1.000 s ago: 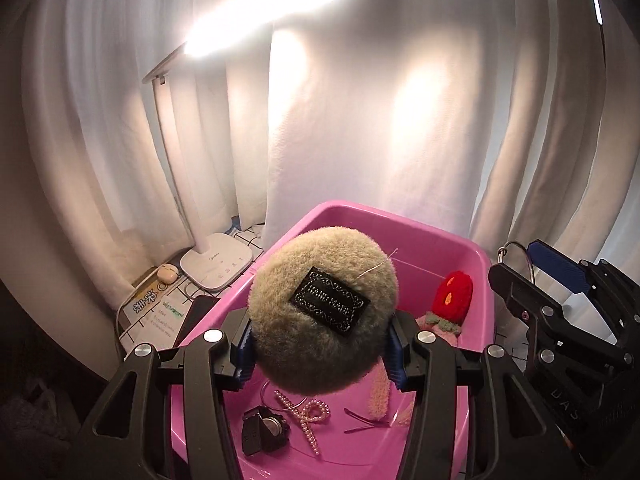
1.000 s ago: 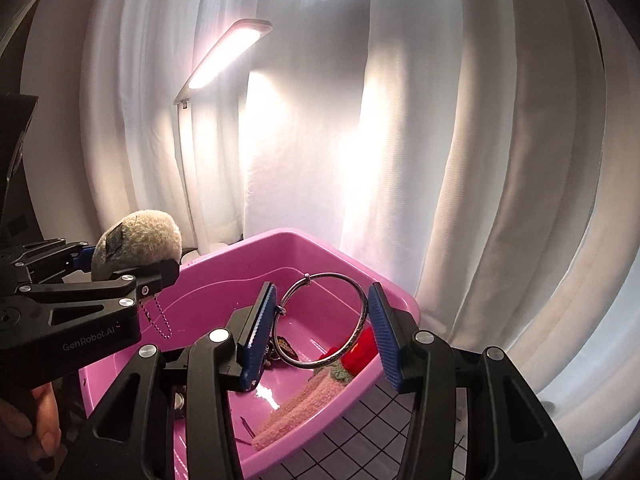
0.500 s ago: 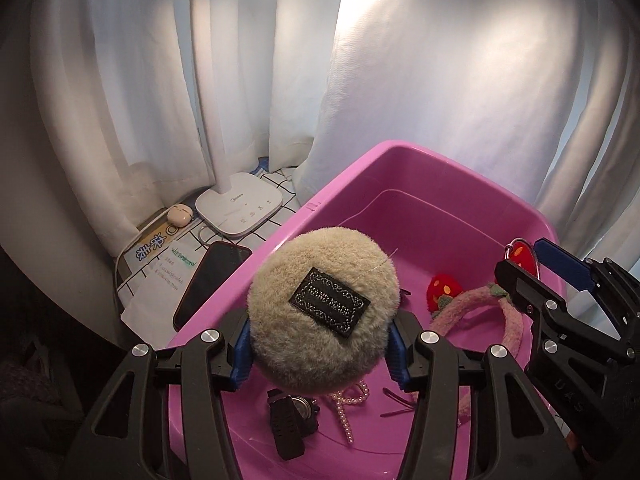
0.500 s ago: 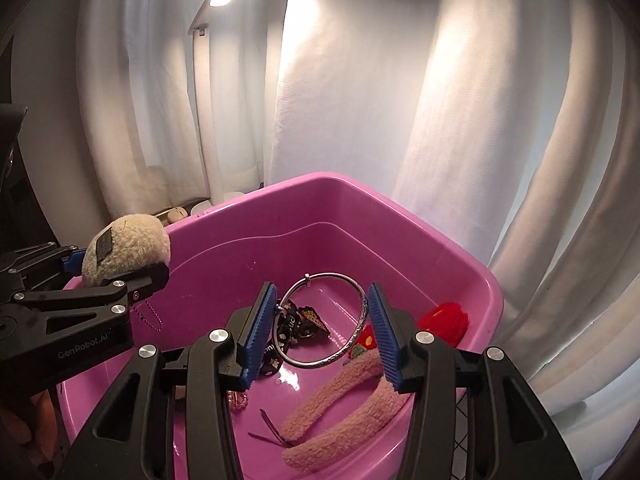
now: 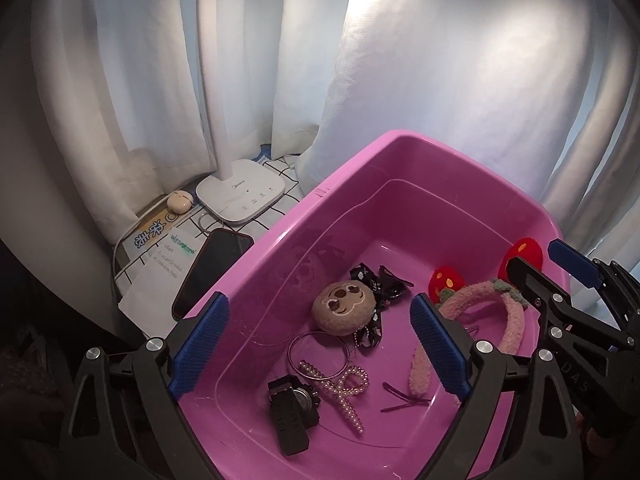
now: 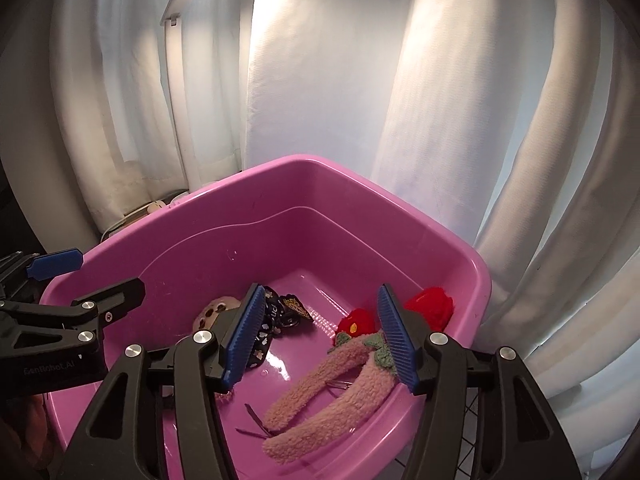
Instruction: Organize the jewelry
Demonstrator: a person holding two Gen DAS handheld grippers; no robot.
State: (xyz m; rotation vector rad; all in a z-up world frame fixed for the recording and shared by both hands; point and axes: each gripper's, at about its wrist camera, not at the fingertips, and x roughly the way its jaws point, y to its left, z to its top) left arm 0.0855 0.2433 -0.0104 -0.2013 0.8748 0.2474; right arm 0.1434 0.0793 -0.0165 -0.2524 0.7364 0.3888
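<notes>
Both grippers hang over the pink tub [image 5: 344, 184], and the tub serves as the landmark for everything else. The left gripper [image 5: 320, 344] has its fingers spread wide with nothing between them, above the tub's near left part. The right gripper [image 6: 320, 336] is likewise spread apart and empty, over the tub's right side.

On the tub's floor, near its middle, lies the plush sloth-face charm [image 5: 343, 309], face up, touching a black patterned ribbon [image 5: 374, 280]. Just in front of the charm rests the metal bangle [image 5: 318, 354], and a pearl hair clip [image 5: 344, 388] overlaps the bangle's near edge. A black watch [image 5: 294, 412] sits beside the clip, toward the tub's near wall. A pink fuzzy headband [image 6: 332, 392] with red strawberries lies along the tub's right side.

Outside the tub, to its left, a lamp base [image 5: 240, 196] and a phone [image 5: 212, 272] sit on the surface.
</notes>
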